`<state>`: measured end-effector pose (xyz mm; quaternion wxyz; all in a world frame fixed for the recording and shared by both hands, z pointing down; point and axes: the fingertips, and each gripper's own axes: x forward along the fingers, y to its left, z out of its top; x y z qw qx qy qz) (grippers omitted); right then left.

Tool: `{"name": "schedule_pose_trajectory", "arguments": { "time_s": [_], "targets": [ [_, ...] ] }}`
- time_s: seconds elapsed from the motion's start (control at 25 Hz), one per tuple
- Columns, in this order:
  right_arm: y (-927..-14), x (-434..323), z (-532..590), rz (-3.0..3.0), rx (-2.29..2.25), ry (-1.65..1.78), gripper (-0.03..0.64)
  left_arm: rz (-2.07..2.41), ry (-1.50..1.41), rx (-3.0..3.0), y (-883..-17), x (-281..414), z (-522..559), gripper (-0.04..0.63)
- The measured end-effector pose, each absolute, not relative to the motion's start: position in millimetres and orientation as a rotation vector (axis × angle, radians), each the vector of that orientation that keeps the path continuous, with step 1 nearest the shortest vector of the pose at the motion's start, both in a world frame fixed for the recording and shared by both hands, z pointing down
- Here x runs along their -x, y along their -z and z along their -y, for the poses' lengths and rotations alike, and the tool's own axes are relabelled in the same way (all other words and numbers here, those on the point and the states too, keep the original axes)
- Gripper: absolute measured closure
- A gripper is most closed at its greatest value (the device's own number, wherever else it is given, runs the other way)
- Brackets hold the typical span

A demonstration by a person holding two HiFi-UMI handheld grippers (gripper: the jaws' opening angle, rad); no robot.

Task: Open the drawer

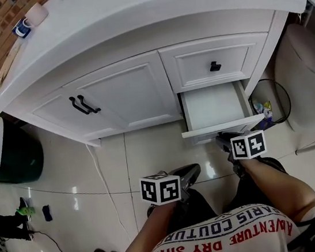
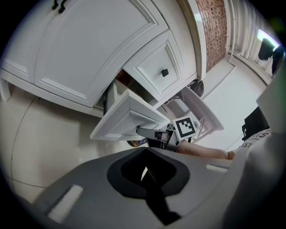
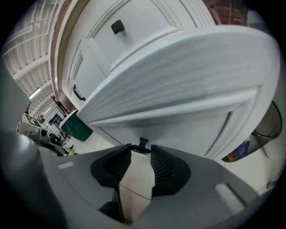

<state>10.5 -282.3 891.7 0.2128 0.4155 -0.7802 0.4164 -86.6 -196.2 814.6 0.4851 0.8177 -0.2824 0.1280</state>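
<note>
Open floor [image 1: 149, 152] left of protruding drawer [image 1: 222, 128]

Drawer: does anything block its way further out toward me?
Nothing visible does. The right claw grips the knob of the partly open drawer; only floor lies ahead of it, and the left claw hangs off to one side.

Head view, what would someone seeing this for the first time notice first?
The lower drawer of the white cabinet stands pulled out at the right, and it looks bare inside. The right gripper is clamped on the small black knob at the drawer's front. The left gripper hangs over the tiled floor with its jaws together.
</note>
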Motion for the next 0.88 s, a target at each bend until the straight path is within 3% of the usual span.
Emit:
{"name": "schedule_pose_trajectory", "arguments": {
  "time_s": [0.88],
  "targets": [
    [-893,-11,247,2.137,-1.071,-1.082,0.486,0.661,-0.362,-1.954,-833,89,183,0.600]
  ]
}}
